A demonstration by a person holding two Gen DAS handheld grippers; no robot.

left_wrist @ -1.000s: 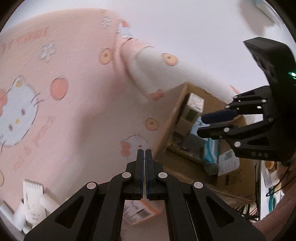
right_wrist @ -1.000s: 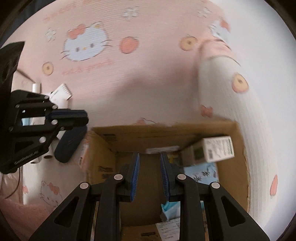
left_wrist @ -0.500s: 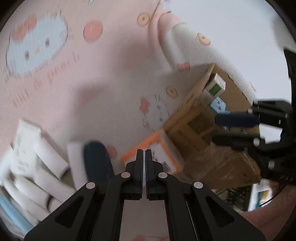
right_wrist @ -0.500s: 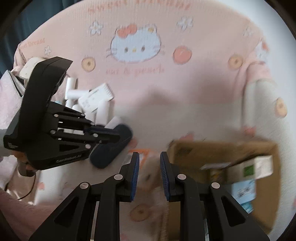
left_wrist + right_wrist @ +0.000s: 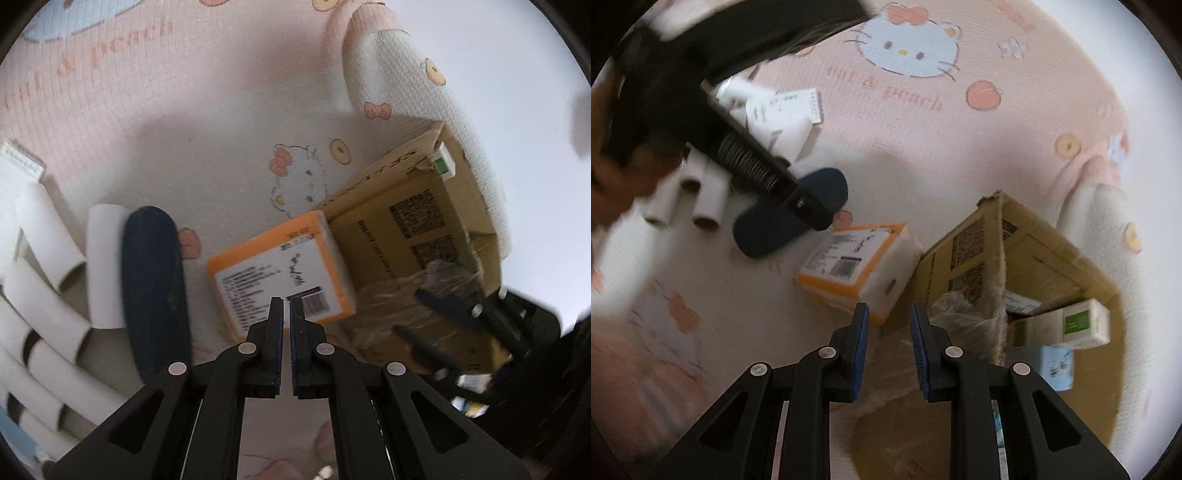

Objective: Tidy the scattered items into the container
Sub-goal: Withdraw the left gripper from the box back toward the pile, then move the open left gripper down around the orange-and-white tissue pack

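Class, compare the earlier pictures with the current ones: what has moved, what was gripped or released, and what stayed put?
Both tongs swung away from the cardboard box and down toward the orange-edged packet. The left tongs, shut before, are opening just above that packet with nothing between them. The right tongs keep the same narrow empty gap. Nothing was gripped or released. The packet, dark blue case and white tubes stayed put.

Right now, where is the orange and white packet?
The orange and white packet lies on the pink blanket, against the cardboard box, with the dark blue case on its other side, just beyond the left gripper.
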